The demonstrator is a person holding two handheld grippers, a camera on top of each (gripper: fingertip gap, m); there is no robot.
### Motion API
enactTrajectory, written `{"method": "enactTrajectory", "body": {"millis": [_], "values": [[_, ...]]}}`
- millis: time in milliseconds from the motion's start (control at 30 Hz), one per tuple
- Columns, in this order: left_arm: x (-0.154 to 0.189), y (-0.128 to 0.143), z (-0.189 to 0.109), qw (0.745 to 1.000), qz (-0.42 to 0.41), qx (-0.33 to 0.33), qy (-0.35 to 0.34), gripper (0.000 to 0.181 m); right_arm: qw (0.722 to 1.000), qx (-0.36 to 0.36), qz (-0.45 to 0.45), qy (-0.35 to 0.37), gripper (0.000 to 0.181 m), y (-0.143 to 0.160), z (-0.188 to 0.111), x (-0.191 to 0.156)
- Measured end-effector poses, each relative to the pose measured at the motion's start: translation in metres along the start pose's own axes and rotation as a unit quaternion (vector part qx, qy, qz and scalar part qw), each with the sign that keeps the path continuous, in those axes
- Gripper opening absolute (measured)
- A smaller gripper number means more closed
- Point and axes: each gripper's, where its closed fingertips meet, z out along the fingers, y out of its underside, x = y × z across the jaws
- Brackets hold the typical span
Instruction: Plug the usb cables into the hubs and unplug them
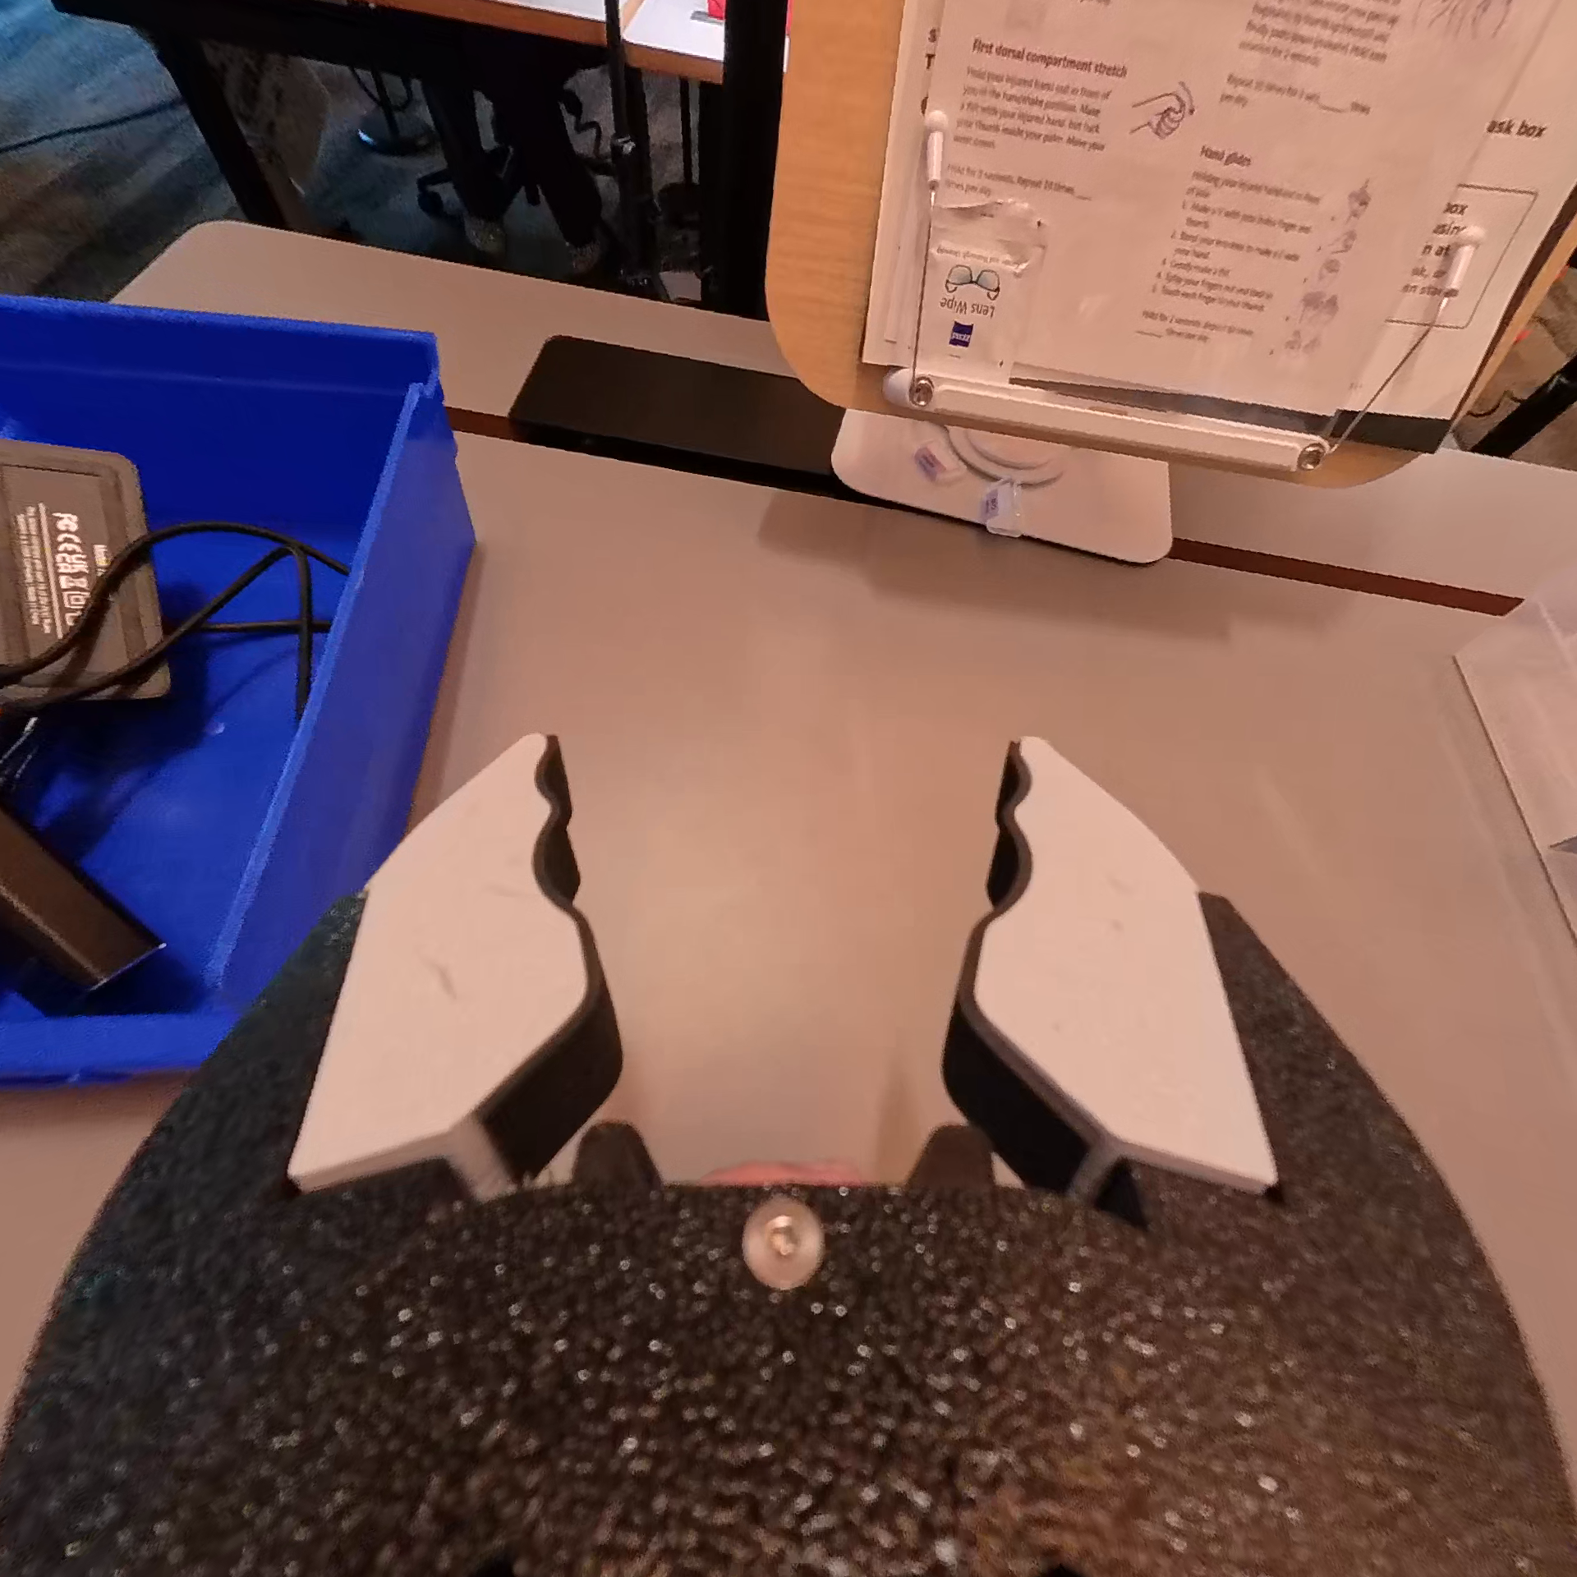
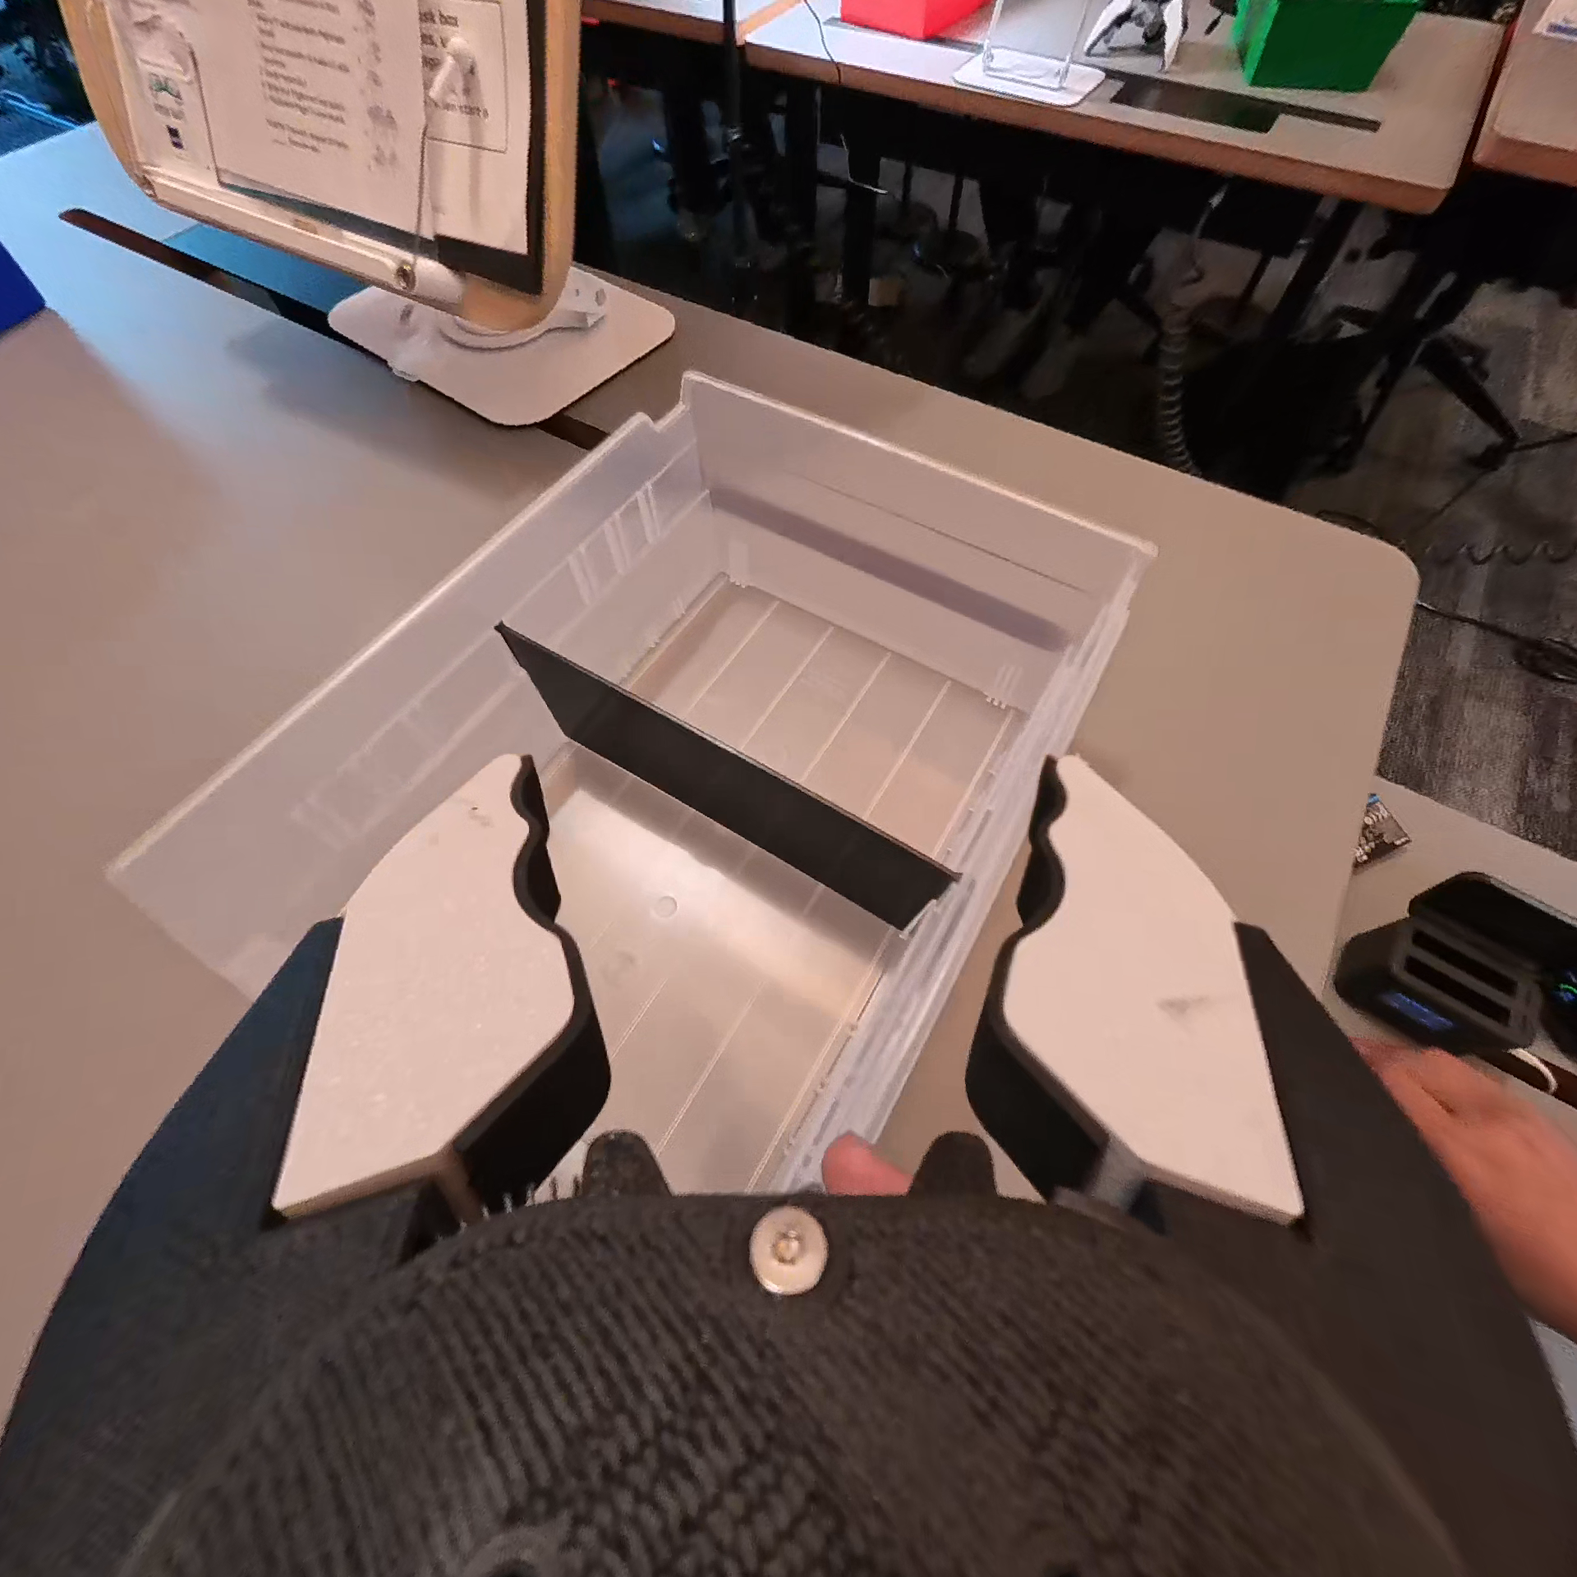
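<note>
A blue bin (image 1: 375,683) stands at the left of the left wrist view. In it lie a flat dark hub (image 1: 68,580) with a label, a thin black cable (image 1: 247,597) looped over it, and a second dark hub (image 1: 51,922) at the frame edge. My left gripper (image 1: 783,751) is open and empty over bare grey table (image 1: 768,648), to the right of the bin. My right gripper (image 2: 789,772) is open and empty above a clear plastic bin (image 2: 853,512) that is split by a black divider (image 2: 725,768). Both compartments are empty.
A document stand (image 1: 1007,495) with clipped papers stands at the table's back; it also shows in the right wrist view (image 2: 512,341). A black device (image 2: 1468,964) sits at the right edge, with a person's hand (image 2: 1485,1135) near it. Other tables stand behind.
</note>
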Motion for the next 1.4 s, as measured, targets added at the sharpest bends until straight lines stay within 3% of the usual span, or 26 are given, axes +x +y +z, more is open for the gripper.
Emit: {"method": "enactTrajectory", "body": {"millis": [300, 500, 833, 967, 1200, 1333, 1400], "values": [[-0.009, 0.01, 0.0, 1.0, -0.015, -0.005, -0.002, 0.095, 0.997, -0.049, -0.054, 0.0, 0.112, 0.008, 0.012, -0.032], [-0.014, 0.014, -0.004, 1.0, -0.018, 0.0, 0.002, 0.094, 0.997, -0.037, -0.061, -0.009, 0.112, 0.005, 0.004, -0.058], [-0.042, 0.005, -0.046, 0.998, 0.003, 0.063, -0.013, 0.095, 0.995, -0.023, -0.098, -0.011, 0.113, -0.011, -0.015, -0.113], [-0.072, 0.009, -0.053, 0.997, 0.033, 0.052, -0.039, 0.095, 0.995, -0.001, -0.102, -0.019, 0.112, -0.011, -0.009, -0.14], [-0.152, -0.008, -0.053, 0.996, 0.071, 0.028, -0.056, 0.094, 0.998, -0.039, -0.048, -0.005, 0.112, 0.031, -0.001, -0.162], [-0.215, -0.011, -0.033, 0.993, 0.083, -0.042, -0.078, 0.091, 0.998, -0.061, -0.012, 0.02, 0.113, 0.045, 0.003, -0.175], [-0.242, -0.003, -0.021, 0.991, 0.032, -0.097, -0.085, 0.087, 0.997, -0.07, 0.005, 0.034, 0.113, 0.047, 0.006, -0.184]]}}
